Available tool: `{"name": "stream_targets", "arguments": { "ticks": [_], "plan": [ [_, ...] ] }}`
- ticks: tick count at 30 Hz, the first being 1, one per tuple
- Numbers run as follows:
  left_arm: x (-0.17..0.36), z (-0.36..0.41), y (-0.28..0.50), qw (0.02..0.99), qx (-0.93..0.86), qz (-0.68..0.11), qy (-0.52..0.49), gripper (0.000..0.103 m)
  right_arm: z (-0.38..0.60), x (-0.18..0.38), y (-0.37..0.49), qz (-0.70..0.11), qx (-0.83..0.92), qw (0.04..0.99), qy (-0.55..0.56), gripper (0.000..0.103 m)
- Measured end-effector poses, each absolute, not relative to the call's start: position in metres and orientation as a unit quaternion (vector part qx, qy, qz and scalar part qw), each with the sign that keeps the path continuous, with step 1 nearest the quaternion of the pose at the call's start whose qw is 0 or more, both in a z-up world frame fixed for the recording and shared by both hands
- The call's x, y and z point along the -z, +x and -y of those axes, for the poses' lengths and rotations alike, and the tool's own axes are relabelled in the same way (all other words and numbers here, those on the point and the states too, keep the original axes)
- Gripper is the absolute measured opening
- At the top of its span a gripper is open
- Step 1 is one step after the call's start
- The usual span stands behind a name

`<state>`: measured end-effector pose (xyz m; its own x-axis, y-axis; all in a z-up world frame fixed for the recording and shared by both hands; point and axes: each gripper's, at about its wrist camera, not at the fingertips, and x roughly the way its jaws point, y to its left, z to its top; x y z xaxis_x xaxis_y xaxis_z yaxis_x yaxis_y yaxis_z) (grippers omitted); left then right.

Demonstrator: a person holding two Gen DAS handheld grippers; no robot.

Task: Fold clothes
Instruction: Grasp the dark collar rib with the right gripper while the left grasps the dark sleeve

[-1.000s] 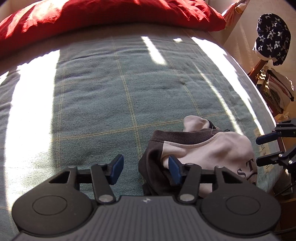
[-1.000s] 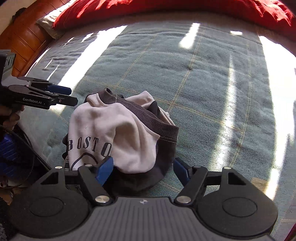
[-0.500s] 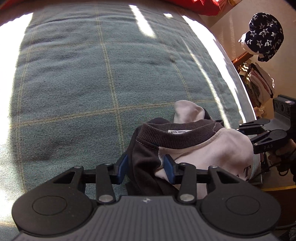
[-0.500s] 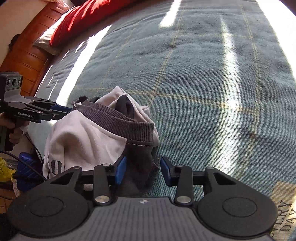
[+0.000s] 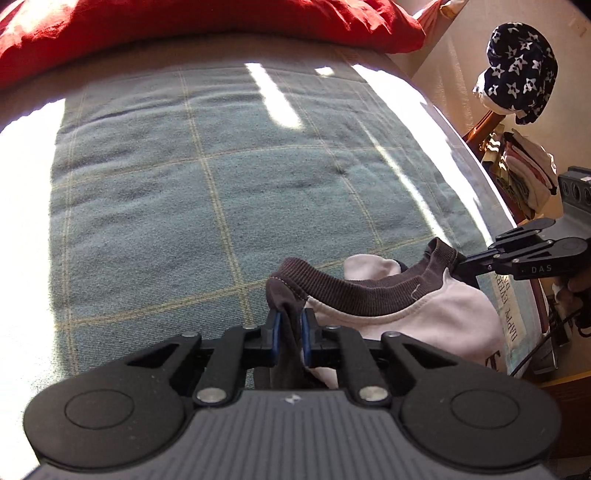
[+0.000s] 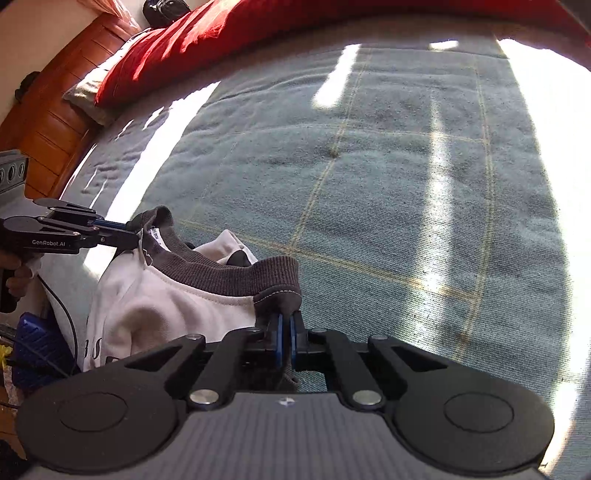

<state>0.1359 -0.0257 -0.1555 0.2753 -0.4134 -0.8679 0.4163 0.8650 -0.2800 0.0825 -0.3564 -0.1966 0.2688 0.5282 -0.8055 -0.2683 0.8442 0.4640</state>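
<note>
The left gripper (image 5: 290, 334) is closing on the sweatshirt's (image 5: 413, 314) dark waistband (image 5: 354, 291) while the right gripper (image 6: 285, 338) is pinching its other end.

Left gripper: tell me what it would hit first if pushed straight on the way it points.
The left gripper is closing on the sweatshirt's dark ribbed hem, fabric between its jaws. Straight ahead, past that fold, it would probably meet the green checked blanket; depth is hard to judge.

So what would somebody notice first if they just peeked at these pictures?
Probably the pale sweatshirt bunched at the near edge of the green checked blanket, its dark ribbed hem pinched at each end by the left claw and right claw. Then the big red duvet across the far end.
</note>
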Motion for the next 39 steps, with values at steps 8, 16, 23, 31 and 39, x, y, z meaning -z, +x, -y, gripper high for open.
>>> {"name": "stream_targets", "arguments": {
  "ticks": [8,16,23,31,39],
  "plan": [
    [0.137,0.035,0.187,0.841,0.241,-0.482,0.055,0.002,0.356,0.174,0.132,-0.507,-0.239,0.827,0.046,0.004],
    [0.141,0.036,0.242,0.84,0.232,-0.489,0.046,0.003,0.353,0.172,0.194,-0.481,-0.214,0.85,-0.027,0.004],
    [0.168,0.015,0.215,0.779,0.232,-0.582,-0.016,0.028,0.375,0.182,0.197,-0.508,-0.211,0.833,0.054,0.014],
    [0.186,-0.027,0.164,0.72,0.181,-0.651,-0.161,0.048,0.399,0.214,0.122,-0.59,-0.22,0.743,0.225,0.051],
    [0.206,-0.033,0.138,0.679,0.163,-0.666,-0.262,0.058,0.393,0.254,0.081,-0.603,-0.211,0.674,0.371,0.059]
  ]
}}
